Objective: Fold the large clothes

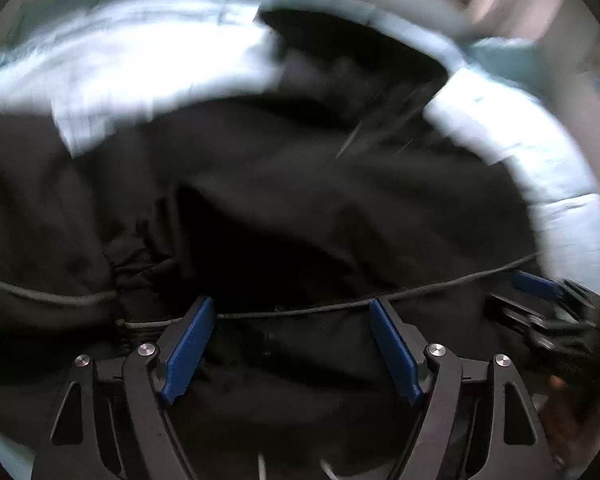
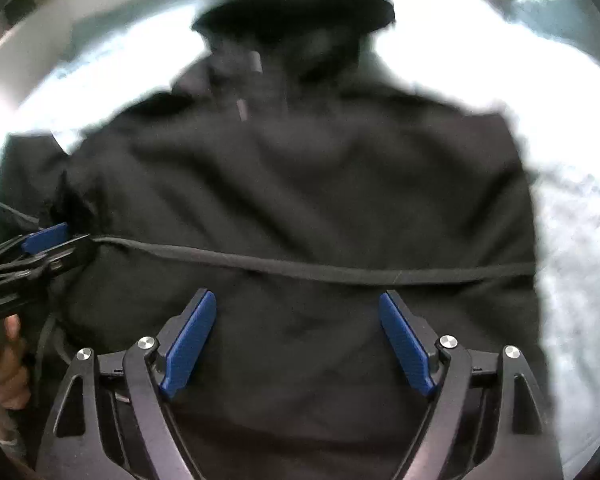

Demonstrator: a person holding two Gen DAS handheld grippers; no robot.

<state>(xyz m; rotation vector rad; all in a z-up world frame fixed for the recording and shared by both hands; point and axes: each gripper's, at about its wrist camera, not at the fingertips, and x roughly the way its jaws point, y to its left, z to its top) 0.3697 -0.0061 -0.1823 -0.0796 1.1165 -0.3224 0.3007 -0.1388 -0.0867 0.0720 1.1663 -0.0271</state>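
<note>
Here, black jacket (image 2: pixel 300 184) spread across the pale blue bed (image 2: pixel 560 240), hood toward its far edge, left tongs (image 1: pixel 292 316) and right tongs (image 2: pixel 296 312) both released above a drawcord (image 2: pixel 300 270), blurred.

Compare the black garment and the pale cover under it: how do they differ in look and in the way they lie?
The black garment is dark and matte; the pale cover is light blue-white and bright. The garment lies on top, rumpled into folds, with a black cord crossing it; the cover lies beneath and shows only around the garment's edges. Both are soft fabric, and both look blurred in the two views.
</note>
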